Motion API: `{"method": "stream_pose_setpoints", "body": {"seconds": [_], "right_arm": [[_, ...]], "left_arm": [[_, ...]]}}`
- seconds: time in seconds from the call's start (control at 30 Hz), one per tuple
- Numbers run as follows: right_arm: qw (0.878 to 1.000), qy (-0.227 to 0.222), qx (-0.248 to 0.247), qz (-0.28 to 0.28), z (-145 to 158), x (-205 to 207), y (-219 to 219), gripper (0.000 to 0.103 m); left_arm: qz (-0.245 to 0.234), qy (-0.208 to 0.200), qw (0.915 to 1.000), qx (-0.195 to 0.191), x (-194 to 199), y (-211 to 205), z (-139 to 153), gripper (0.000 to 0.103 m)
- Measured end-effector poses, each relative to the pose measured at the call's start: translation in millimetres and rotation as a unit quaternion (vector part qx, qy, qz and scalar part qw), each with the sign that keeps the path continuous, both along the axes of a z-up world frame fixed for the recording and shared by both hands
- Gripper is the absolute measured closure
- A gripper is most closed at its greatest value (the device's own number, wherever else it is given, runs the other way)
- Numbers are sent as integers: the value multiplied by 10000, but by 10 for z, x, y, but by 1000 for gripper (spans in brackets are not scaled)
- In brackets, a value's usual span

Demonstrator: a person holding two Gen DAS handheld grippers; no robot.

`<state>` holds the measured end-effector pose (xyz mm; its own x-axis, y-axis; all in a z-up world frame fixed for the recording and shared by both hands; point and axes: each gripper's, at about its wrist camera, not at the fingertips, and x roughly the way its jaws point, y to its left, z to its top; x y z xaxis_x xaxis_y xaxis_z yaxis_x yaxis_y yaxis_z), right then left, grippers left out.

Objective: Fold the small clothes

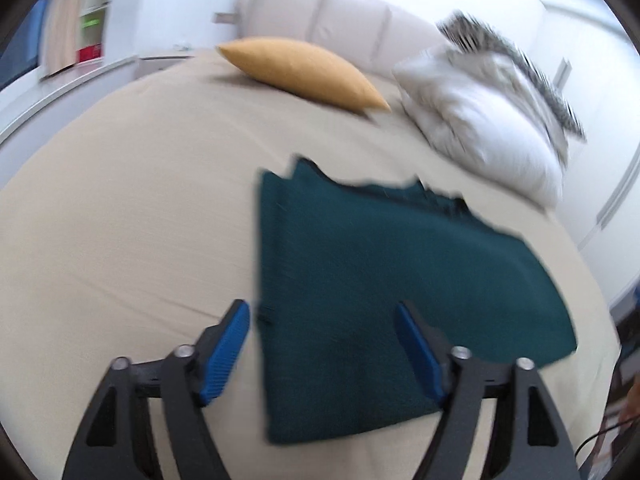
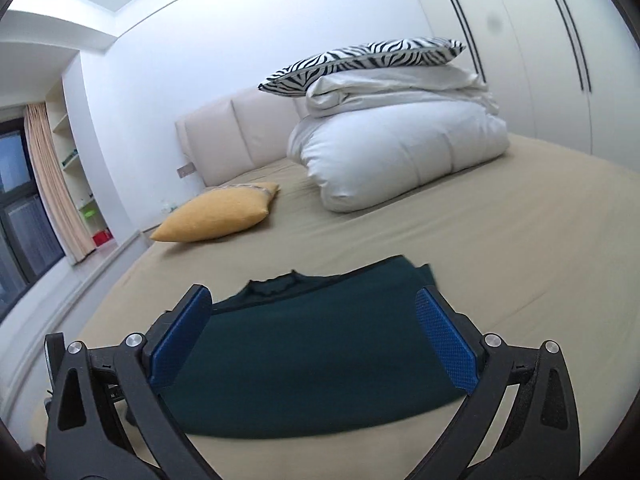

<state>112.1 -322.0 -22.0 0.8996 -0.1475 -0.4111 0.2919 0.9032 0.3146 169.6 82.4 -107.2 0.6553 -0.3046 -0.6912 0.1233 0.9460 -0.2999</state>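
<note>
A dark green garment (image 1: pixel 380 280) lies folded flat on the beige bed (image 1: pixel 120 220), its long axis running from the near edge toward the far headboard, neckline at the far end (no label or writing can be read). The left gripper (image 1: pixel 322 350) and the right gripper (image 2: pixel 314 330) both hover over its near edge, jaws spread wide and holding nothing. A yellow cushion (image 2: pixel 218 214) lies far left, a white duvet (image 2: pixel 400 156) far right.

The left wrist view looked down steeply from above the bed (image 1: pixel 120 208), close over the dark green garment (image 1: pixel 380 280), facing the headboard (image 1: pixel 340 12); the right wrist view sat lower, nearly level with the mattress, facing likewise; both shared the garment, yellow cushion (image 2: pixel 216 214) and white duvet (image 2: pixel 400 156).
</note>
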Motion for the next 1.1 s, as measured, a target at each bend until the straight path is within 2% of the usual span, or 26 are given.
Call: {"method": "stream_pose_setpoints", "body": {"seconds": [0.07,0.17,0.27,0.33,0.47,0.53,0.57,0.6,0.67,0.7,0.73,0.8,0.83,0.9,0.93,1.03,1.1], "right_arm": [[9986,195,347,334,-31,138,40,0],[9899,470,1038,845,-231,336,115,0],[9792,569,1554,1173,-484,369,165,1],[9693,552,1916,1438,-636,398,198,1],[9502,512,2470,1832,-847,454,266,2],[9412,458,2679,2008,-901,476,282,3],[9346,423,2833,2107,-954,537,289,4],[9295,397,2955,2169,-980,550,285,6],[9197,374,3210,2230,-1051,584,281,7],[9172,388,3282,2224,-1085,607,287,8],[9147,402,3337,2242,-1105,616,296,9],[9084,443,3427,2355,-1126,611,341,12],[9072,474,3430,2389,-1112,584,359,12],[9071,585,3365,2462,-1114,623,429,12],[9064,642,3338,2510,-1096,611,460,12],[9038,836,3251,2654,-1098,778,598,12],[9023,953,3180,2749,-1094,903,696,12]], "left_arm": [[177,109,9996,-204,71,183,-23,21],[295,533,9968,-519,253,406,-179,23],[110,787,9932,-851,385,441,-291,23],[-139,1049,9868,-1229,509,377,-408,23],[-254,1213,9791,-1615,625,348,-494,23],[-365,1337,9719,-1903,663,341,-494,25],[-487,1458,9667,-2044,701,305,-511,29],[-591,1593,9629,-2095,744,257,-533,29],[-665,1701,9613,-2063,782,204,-553,29],[-640,1738,9578,-2198,796,219,-562,31],[-558,1819,9497,-2489,815,282,-598,35],[-384,1999,9360,-2871,843,396,-699,57],[-357,2049,9327,-2946,850,425,-729,62],[-417,2087,9328,-2907,839,448,-758,73],[-447,2086,9333,-2889,838,449,-762,75],[-397,2086,9263,-3111,850,515,-787,80],[-397,1990,9259,-3187,836,549,-795,84]]}}
